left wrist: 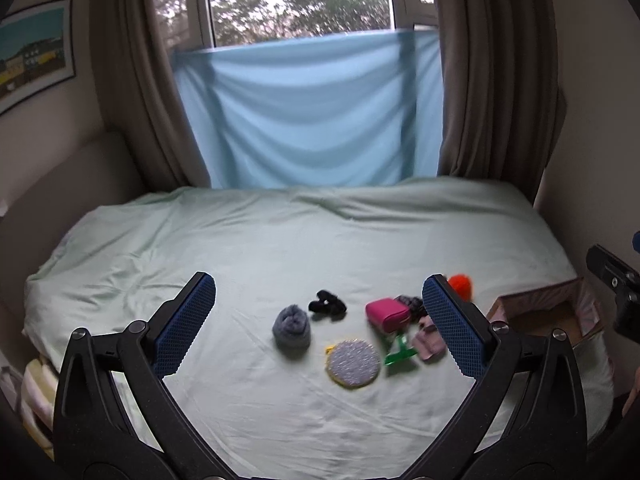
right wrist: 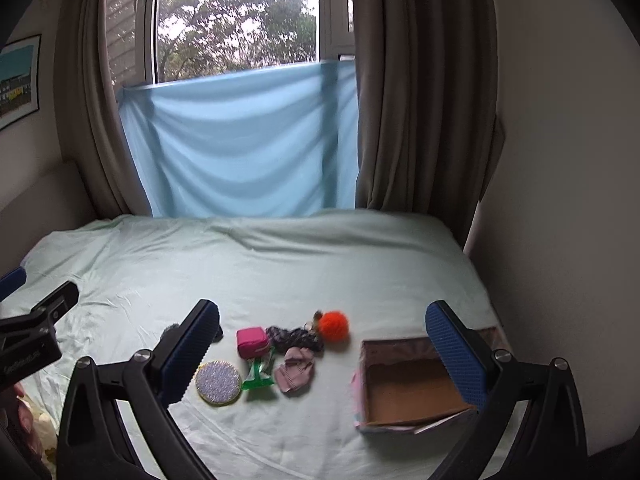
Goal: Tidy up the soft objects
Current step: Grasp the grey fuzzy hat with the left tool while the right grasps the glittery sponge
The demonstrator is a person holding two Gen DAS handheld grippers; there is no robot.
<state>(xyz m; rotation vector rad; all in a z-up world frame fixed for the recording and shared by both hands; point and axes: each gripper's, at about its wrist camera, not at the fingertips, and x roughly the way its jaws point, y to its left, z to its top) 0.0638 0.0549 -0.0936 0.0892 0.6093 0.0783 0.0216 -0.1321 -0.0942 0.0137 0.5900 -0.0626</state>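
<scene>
On the bed (left wrist: 200, 248), a loose cluster of small soft things lies toward the near right, well short of the far edge under the window. Leftmost is a grey sock roll (left wrist: 292, 330), and just beyond it a black scrunchie (left wrist: 327, 301); both are apart from the rest. Nearer the front edge lies a round pad (left wrist: 353, 363) with a yellow rim, flat on the sheet. Right of it a pink pouch (right wrist: 252, 342) touches a green wrapper (right wrist: 256, 376), with a dark patterned cloth (right wrist: 294, 338) behind and a mauve cloth (right wrist: 296, 372) crumpled just beside. An orange pompom (right wrist: 334, 326) sits at the far right of the cluster. Near the bed's right edge stands an open box (right wrist: 404, 386), empty as far as can be seen. The left gripper (left wrist: 318, 326) hangs above the near side with its jaws spread wide and nothing between them; the right gripper (right wrist: 322, 354) is likewise spread and empty, roughly between the cluster and the box. All of it should be light and yielding. The sock roll would likely take a pinch across its middle, the cloths at a raised fold, while the flat pad may need an edge grip.
</scene>
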